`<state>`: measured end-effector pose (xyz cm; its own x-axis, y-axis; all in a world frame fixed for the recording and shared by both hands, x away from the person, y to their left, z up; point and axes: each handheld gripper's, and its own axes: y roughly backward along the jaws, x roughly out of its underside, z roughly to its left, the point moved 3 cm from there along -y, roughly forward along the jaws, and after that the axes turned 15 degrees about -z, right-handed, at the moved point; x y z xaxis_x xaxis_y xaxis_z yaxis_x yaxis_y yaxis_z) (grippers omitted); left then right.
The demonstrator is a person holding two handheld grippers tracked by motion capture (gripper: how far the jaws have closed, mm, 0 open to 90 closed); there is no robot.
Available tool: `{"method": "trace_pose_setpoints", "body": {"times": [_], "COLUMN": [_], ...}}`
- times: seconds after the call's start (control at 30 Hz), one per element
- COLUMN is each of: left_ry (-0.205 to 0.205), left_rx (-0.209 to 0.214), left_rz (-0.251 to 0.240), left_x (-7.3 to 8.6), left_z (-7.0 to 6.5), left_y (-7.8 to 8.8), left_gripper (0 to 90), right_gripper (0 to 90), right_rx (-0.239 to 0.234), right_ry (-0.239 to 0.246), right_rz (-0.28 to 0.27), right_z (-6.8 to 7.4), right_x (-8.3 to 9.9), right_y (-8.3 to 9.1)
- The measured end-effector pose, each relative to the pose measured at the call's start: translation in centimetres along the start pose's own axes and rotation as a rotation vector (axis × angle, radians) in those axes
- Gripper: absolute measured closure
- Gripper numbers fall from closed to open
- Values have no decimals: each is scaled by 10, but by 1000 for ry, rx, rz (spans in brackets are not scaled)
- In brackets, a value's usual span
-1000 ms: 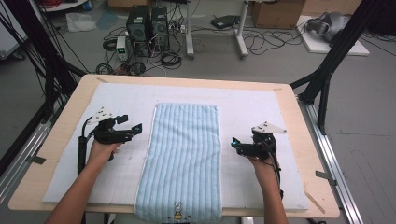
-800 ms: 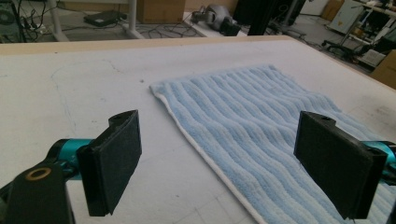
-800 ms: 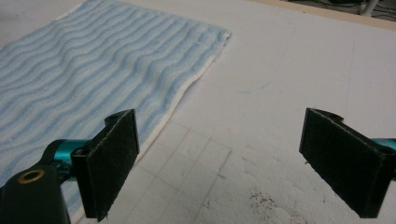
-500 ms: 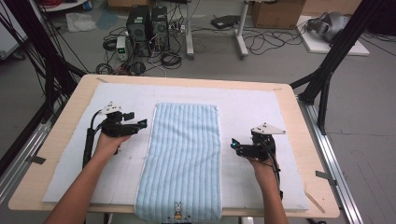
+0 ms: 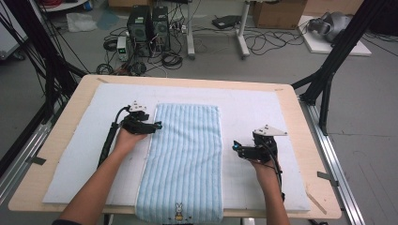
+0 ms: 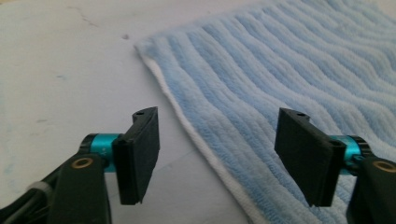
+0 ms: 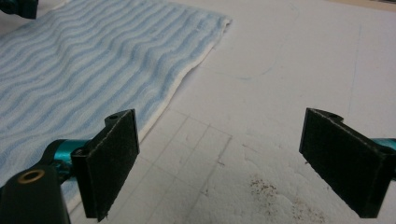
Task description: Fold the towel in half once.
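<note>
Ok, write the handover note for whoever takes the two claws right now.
Left claw: open, at the towel's left long edge near the far corner, that edge between its jaws, nothing gripped.
Right claw: open, just off the towel's right long edge, over the white mat.
Towel lies flat and unfolded, near end hanging over the table's front edge.
Done: both claws brought to the towel's sides.
Left: probably grip both edges, then fold.

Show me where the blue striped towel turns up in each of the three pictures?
High view: the towel lies mid-table, between both grippers.
Left gripper view: it covers the right side, its white edge running between the open jaws.
Right gripper view: it covers the upper left.
Shared landmark: the towel's white edge on the white mat.
</note>
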<state>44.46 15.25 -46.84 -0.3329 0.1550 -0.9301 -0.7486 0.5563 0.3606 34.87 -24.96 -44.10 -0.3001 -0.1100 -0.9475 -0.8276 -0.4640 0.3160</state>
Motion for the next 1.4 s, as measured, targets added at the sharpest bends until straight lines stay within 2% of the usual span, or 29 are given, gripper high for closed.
{"method": "trace_pose_setpoints", "body": {"times": [0.03, 0.07, 0.1, 0.17, 0.2, 0.23, 0.27, 0.3, 0.37, 0.6, 0.7, 0.83, 1.0, 1.07, 1.1, 1.23, 1.4], "left_ry": [0, -52, -56, -62, -65, -60, -52, -52, -15, 58, 85, 134, 149, 152, 161, 175, 173], "left_rx": [0, 2, 10, 22, 27, 32, 42, 42, 55, 71, 82, 88, 80, 83, 82, 89, 89], "left_rz": [0, 33, 30, 29, 29, 26, 24, 24, 22, 11, 8, 1, 5, 6, 3, 10, 17], "left_x": [0, 1, 0, 0, 0, 0, 0, 0, 0, 0, 0, 0, 1, 1, 1, 2, 2], "left_z": [0, -4, -5, -6, -6, -7, -7, -7, -6, -1, 2, 5, 6, 6, 6, 7, 7], "left_y": [0, -3, -3, -3, -3, -3, -3, -3, -3, -2, -1, 0, -1, -1, -1, 0, 0], "left_gripper": [399, 437, 447, 529, 529, 568, 688, 753, 836, 857, 857, 856, 855, 855, 854, 853, 854], "right_gripper": [110, 110, 110, 110, 110, 110, 110, 110, 110, 110, 110, 110, 110, 110, 117, 265, 487], "right_rx": [0, 2, 3, 7, 7, 6, 7, 7, 0, -20, -44, -54, -72, -71, -69, -94, -38], "right_ry": [0, 4, -2, -3, -3, -4, -5, -5, 0, -9, -18, -40, -59, -55, -45, -48, 14], "right_rz": [1, 1, 0, 0, 0, 3, 5, 5, 2, 22, 50, 78, 135, 147, 158, 181, 205], "right_z": [0, 0, 0, 0, 0, 0, 0, 0, 2, 13, 17, 20, 24, 24, 25, 26, 27], "right_x": [0, 0, 0, 0, 0, 0, 0, 0, 0, -5, -6, -7, -10, -11, -14, -14, -12], "right_y": [0, 0, 1, 1, 1, 1, 1, 1, -1, -17, -32, -55, -86, -91, -101, -114, -117]}}
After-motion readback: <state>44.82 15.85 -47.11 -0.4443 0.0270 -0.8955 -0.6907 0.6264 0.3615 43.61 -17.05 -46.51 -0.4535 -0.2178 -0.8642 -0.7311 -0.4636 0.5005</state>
